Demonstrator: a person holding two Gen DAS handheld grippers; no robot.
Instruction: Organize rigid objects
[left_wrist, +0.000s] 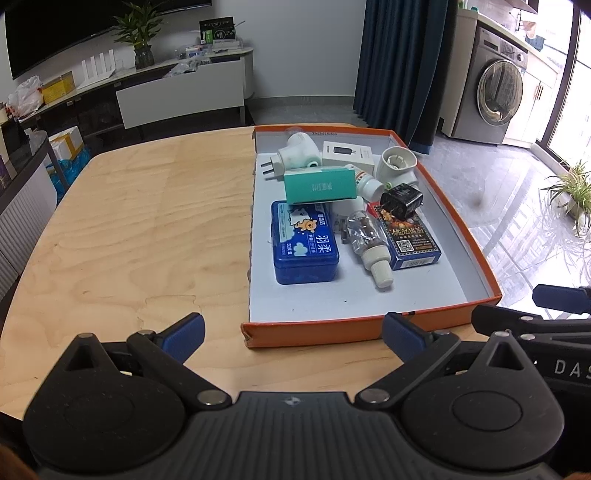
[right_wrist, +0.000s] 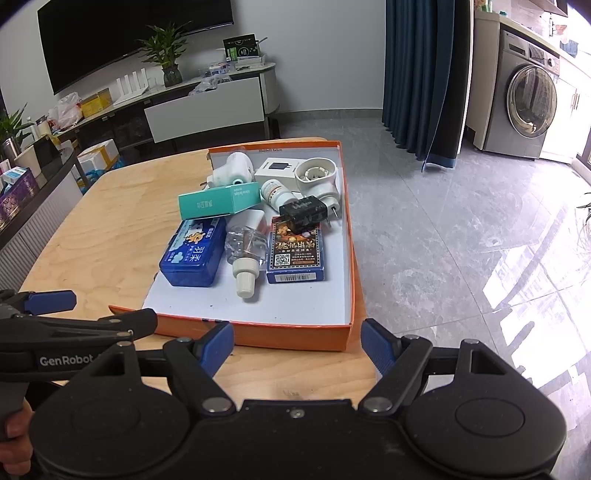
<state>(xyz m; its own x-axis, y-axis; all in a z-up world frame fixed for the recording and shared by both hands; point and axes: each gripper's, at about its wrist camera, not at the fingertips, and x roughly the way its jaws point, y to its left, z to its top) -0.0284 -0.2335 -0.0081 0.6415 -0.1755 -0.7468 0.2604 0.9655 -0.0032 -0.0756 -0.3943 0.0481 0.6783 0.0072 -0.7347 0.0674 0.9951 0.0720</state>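
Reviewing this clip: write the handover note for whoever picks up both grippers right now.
Left gripper: open, empty, hovering at the near edge of the orange box lid.
Right gripper: open, empty, also at the near edge.
All items sit inside the lid on the wooden table: blue tin, teal box resting on others, clear bottle, card box, black charger, white pill bottle, white box, and two white plug adapters.
Done: everything lies in the lid, though jumbled.
Left: probably straightening the overlapping items; nothing is gripped.
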